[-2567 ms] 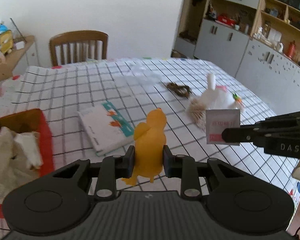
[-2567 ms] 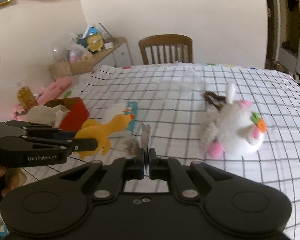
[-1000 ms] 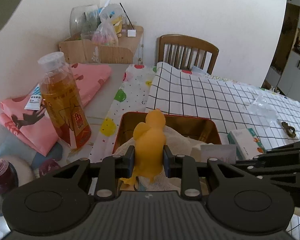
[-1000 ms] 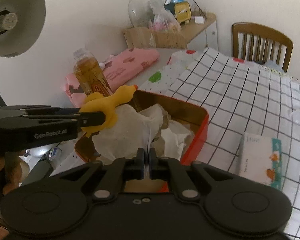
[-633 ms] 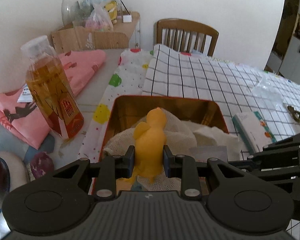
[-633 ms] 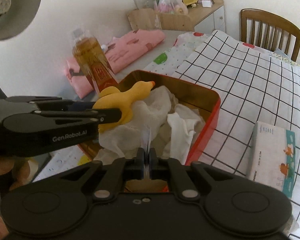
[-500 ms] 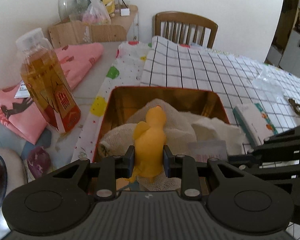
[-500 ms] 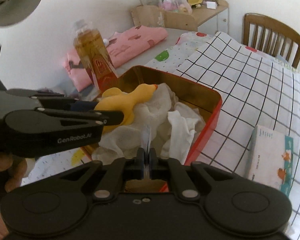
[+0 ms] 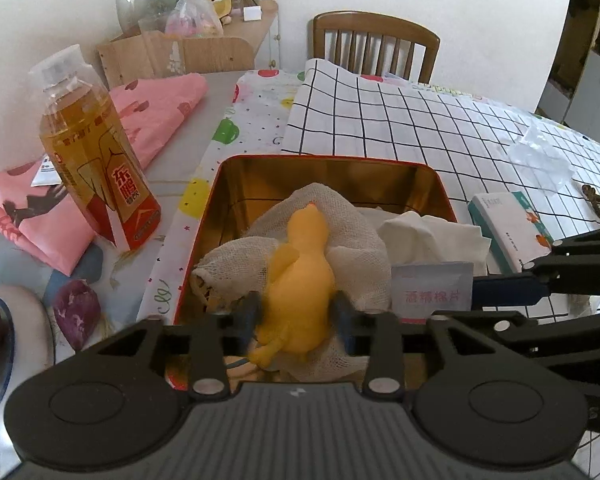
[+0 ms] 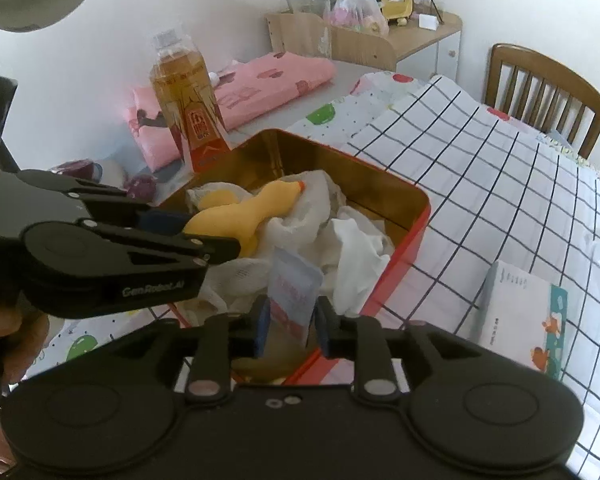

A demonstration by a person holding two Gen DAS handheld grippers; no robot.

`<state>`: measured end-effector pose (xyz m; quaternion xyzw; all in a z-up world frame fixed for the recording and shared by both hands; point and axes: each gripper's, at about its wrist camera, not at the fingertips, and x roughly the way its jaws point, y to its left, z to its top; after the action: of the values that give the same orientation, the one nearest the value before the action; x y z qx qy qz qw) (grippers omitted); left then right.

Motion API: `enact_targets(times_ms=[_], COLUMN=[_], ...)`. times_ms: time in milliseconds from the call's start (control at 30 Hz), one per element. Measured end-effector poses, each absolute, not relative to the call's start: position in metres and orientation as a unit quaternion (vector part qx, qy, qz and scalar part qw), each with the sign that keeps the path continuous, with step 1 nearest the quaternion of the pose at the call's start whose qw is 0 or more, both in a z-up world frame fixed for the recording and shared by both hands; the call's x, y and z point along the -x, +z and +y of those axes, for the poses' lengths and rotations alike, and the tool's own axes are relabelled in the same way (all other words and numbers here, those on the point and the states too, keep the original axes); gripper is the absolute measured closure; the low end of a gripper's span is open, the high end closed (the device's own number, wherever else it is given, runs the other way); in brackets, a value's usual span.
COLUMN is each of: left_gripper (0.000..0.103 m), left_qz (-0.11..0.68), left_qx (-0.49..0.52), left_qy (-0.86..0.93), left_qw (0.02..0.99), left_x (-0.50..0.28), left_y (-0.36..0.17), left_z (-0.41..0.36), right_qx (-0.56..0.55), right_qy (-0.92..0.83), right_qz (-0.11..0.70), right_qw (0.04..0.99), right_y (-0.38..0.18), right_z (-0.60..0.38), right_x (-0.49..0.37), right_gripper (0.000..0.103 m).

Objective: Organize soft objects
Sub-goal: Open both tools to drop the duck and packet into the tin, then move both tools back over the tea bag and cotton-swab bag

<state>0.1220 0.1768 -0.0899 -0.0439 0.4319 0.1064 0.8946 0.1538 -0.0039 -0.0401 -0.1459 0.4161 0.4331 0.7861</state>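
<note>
Duck (image 9: pixel 300 276), yellow and soft, lies head-away on gauze cloth (image 9: pixel 351 224) inside red tin (image 9: pixel 323 160). Left gripper (image 9: pixel 296 316) has its fingers spread, one either side of duck's body, blurred; contact cannot be told. Right gripper (image 10: pixel 290 322) also spread, fingers flanking a white sachet (image 10: pixel 294 292) with pink print that stands tilted at tin's near edge, seemingly loose between them. White cloth (image 10: pixel 355 256) bunched beside gauze in tin. Bottle (image 9: pixel 92 152) of amber drink stands left of tin; tissue pack (image 9: pixel 507 224) lies right of it on checked tablecloth (image 9: pixel 419 120).
</note>
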Motion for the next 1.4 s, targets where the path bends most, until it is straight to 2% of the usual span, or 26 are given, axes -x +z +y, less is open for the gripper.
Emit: enact_targets(times_ms=[33, 67, 467, 633, 900, 1200, 1300, 1400], left_gripper=[0.036, 0.033, 0.033, 0.033, 0.033, 0.032, 0.027, 0.027], left_qz=[0.426, 0.418, 0.398, 0.382, 0.354, 0.334, 0.328, 0.327], left_qx=[0.043, 0.043, 0.049, 0.050, 0.042, 0.031, 0.027, 0.019], left_qy=[0.107, 0.106, 0.103, 0.101, 0.083, 0.042, 0.024, 0.007], left_qw=[0.897, 0.901, 0.910, 0.917, 0.930, 0.941, 0.944, 0.945], left_x=[-0.120, -0.118, -0.102, -0.092, -0.080, -0.074, -0.076, -0.078], left_y=[-0.088, -0.086, -0.065, -0.053, -0.031, -0.013, -0.010, -0.009], left_z=[0.176, 0.175, 0.168, 0.164, 0.143, 0.107, 0.092, 0.076], right_qx=[0.143, 0.140, 0.105, 0.099, 0.089, 0.066, 0.055, 0.046], right_qy=[0.433, 0.434, 0.438, 0.444, 0.440, 0.415, 0.400, 0.382], right_qz=[0.415, 0.413, 0.384, 0.362, 0.336, 0.308, 0.305, 0.302], right_qw=[0.787, 0.788, 0.806, 0.814, 0.828, 0.854, 0.863, 0.872], right_y=[-0.039, -0.037, -0.014, 0.000, 0.021, 0.042, 0.045, 0.045], right_z=[-0.005, -0.007, -0.032, -0.046, -0.080, -0.135, -0.155, -0.175], right_x=[-0.154, -0.154, -0.146, -0.136, -0.119, -0.104, -0.103, -0.101], right_gripper=[0.077, 0.076, 0.059, 0.048, 0.043, 0.029, 0.026, 0.024])
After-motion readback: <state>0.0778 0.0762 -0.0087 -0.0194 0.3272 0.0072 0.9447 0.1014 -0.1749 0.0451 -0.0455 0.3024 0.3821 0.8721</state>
